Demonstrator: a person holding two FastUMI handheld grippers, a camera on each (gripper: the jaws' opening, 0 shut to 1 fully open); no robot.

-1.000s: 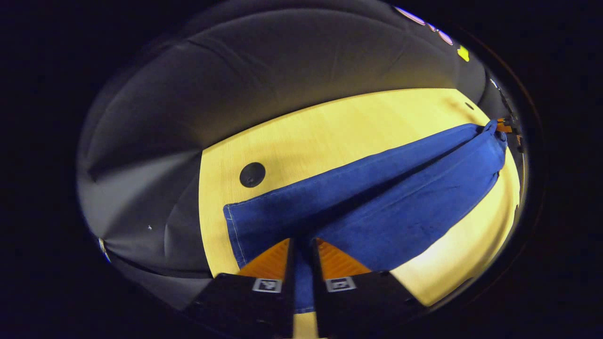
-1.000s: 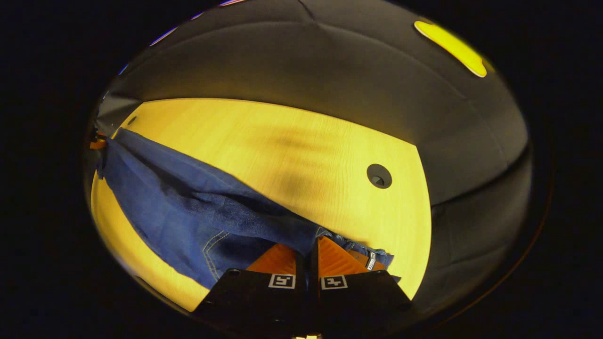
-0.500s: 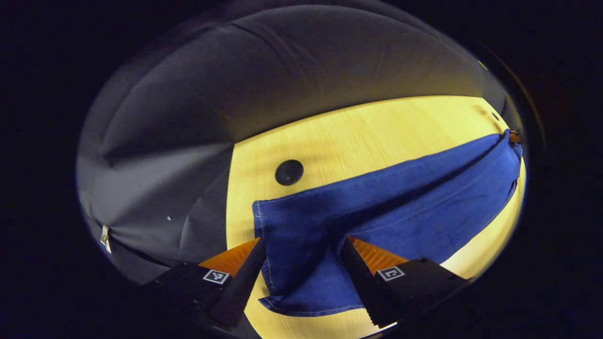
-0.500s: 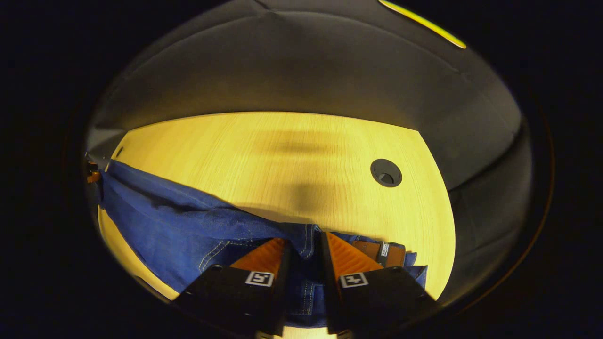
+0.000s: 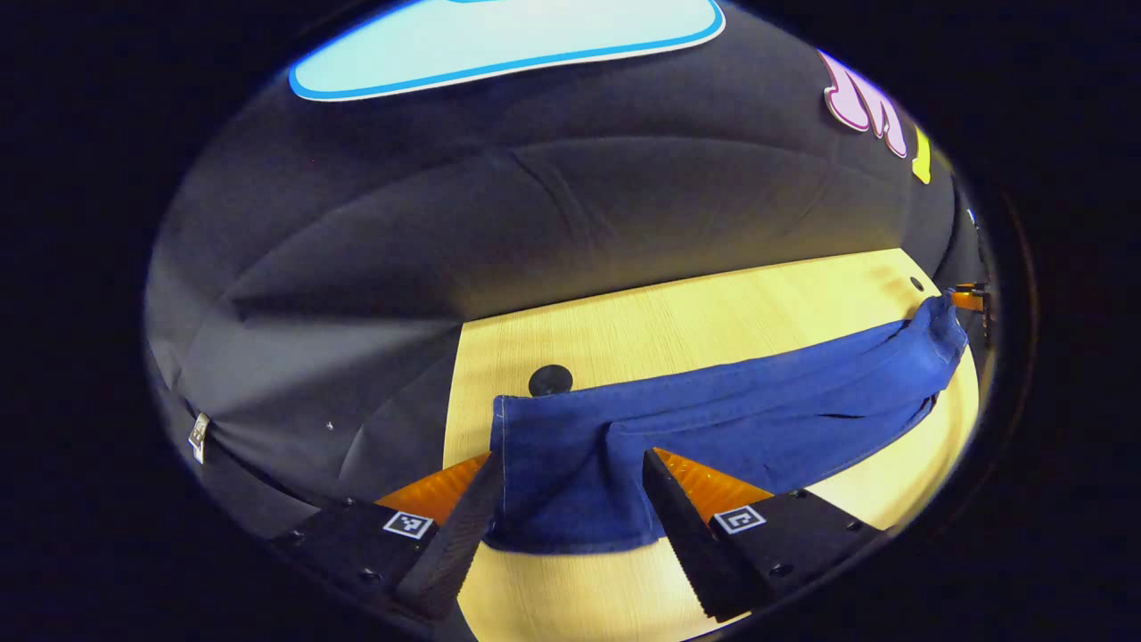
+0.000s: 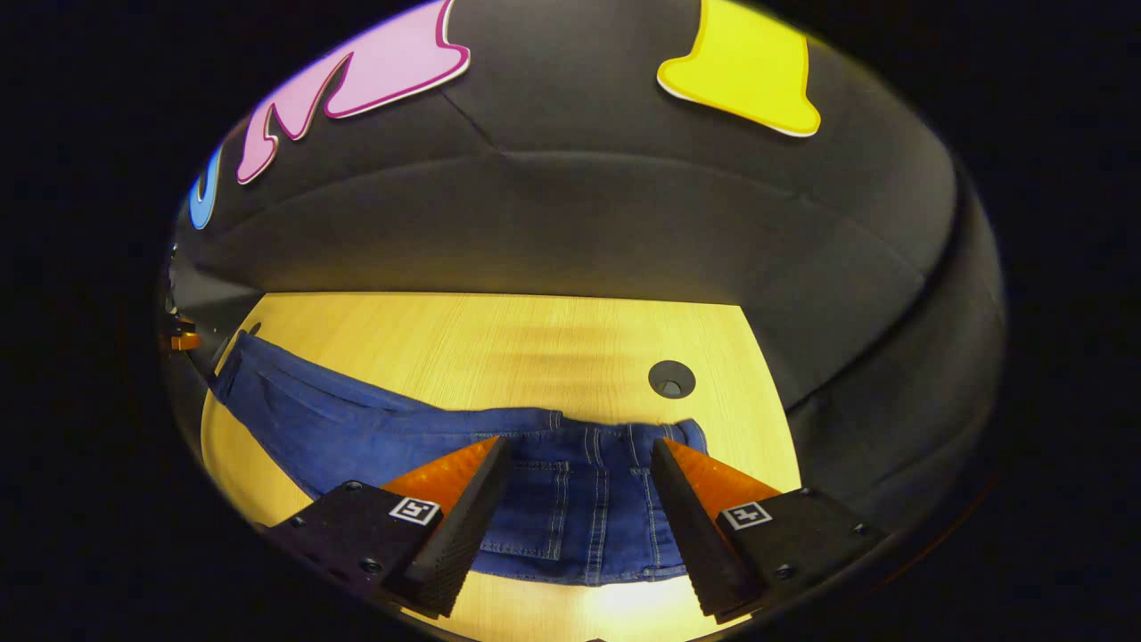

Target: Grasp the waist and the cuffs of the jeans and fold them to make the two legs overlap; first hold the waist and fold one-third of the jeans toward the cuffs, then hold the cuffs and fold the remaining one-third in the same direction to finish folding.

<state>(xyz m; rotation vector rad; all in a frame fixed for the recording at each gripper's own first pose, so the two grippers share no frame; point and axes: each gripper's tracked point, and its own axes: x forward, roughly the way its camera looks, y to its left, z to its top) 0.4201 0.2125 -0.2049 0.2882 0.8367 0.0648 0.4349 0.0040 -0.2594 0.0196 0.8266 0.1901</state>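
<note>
Jeans: the blue jeans [image 5: 713,419] are seen laid out long across the pale wooden counter [image 5: 677,312], legs overlapped one on the other, nothing lifted.
Cuff end: the cuffs [image 5: 553,481] are found between the fingers of the left tongs [image 5: 563,499], the hem lying flat on the counter.
Left tongs: spread wide apart, and no cloth is pinched; a finger [image 5: 459,526] is seen on either side of the cuffs.
Waist end: in the right gripper view the waist [image 6: 588,526] with its back pocket stitching is shown lying flat between the fingers of the right tongs [image 6: 579,508].
Right tongs: also held wide apart, with nothing clamped; whether the finger [image 6: 686,526] touches the denim cannot be told.
Counter: a round dark grommet hole [image 6: 670,379] is seen just beyond the waist, and another [image 5: 550,380] just behind the cuff end.
Containers: no bin, basket or box is met with in either view.
</note>
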